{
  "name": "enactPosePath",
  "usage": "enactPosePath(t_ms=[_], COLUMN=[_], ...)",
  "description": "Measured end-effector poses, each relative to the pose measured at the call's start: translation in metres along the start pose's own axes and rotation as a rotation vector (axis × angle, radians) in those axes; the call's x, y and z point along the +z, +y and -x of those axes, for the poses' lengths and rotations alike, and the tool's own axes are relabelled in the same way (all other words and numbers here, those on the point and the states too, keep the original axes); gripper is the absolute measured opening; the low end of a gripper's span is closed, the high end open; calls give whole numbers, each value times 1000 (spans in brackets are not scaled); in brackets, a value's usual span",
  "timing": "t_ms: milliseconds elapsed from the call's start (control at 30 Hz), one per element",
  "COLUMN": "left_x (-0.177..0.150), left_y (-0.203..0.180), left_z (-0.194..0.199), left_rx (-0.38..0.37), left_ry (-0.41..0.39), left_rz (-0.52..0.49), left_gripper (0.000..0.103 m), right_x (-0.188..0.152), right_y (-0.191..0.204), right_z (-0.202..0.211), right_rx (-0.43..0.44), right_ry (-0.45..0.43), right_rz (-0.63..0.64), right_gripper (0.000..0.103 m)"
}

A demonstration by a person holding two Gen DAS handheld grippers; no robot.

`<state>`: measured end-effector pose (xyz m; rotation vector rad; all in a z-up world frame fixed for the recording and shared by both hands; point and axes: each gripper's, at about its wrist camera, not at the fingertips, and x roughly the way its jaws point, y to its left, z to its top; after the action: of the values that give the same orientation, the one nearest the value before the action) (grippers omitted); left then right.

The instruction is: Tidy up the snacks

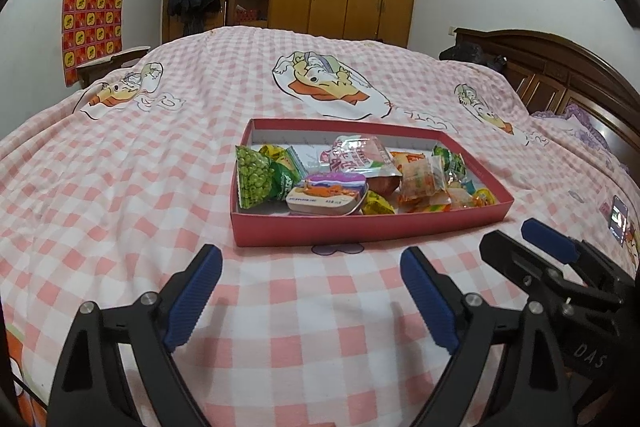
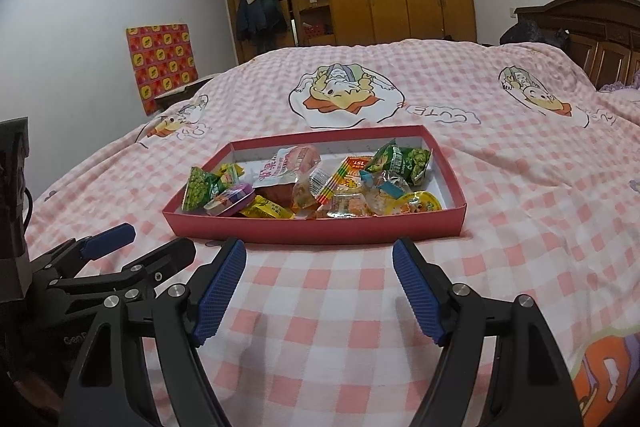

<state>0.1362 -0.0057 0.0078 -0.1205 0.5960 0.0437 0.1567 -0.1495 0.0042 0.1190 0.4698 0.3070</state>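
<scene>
I am holding both grippers low over the pink checked bedspread (image 1: 120, 195), on the near side of the red snack box (image 1: 360, 227), and neither is touching anything. The left gripper (image 1: 310, 291) is standing released with only bedspread between its blue pads. The right gripper (image 2: 318, 287) is likewise spread wide and empty.

The box is lying straight ahead of both grippers, on the far side of them, with its long axis running left to right across my line of approach. In the right wrist view the near wall of the box is sitting just beyond the fingertips, so I am judging the right hand the nearer one. In the left wrist view the box is lying ahead and a little to the right, farther off.

All the snacks I can see are already inside the box: a green pea packet (image 1: 254, 175) at the left end, a small purple-topped tin (image 1: 326, 197) near the middle front, a pink-and-white pouch (image 1: 356, 155) behind it, and jelly cups (image 2: 420, 203) at the right end. Any reach is going to have to go forward and over the near wall.
</scene>
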Motion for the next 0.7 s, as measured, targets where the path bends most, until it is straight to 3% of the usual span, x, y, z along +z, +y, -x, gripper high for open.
enactPosePath(t_ms=[700], left_x=[0], left_y=[2], left_z=[-1], left_rx=[-14], left_ry=[13], left_rz=[10], left_gripper=[93], right_x=[-2], right_y=[2], right_z=[-2], right_rx=[6], right_ry=[11], right_rz=[-4], right_gripper=[79])
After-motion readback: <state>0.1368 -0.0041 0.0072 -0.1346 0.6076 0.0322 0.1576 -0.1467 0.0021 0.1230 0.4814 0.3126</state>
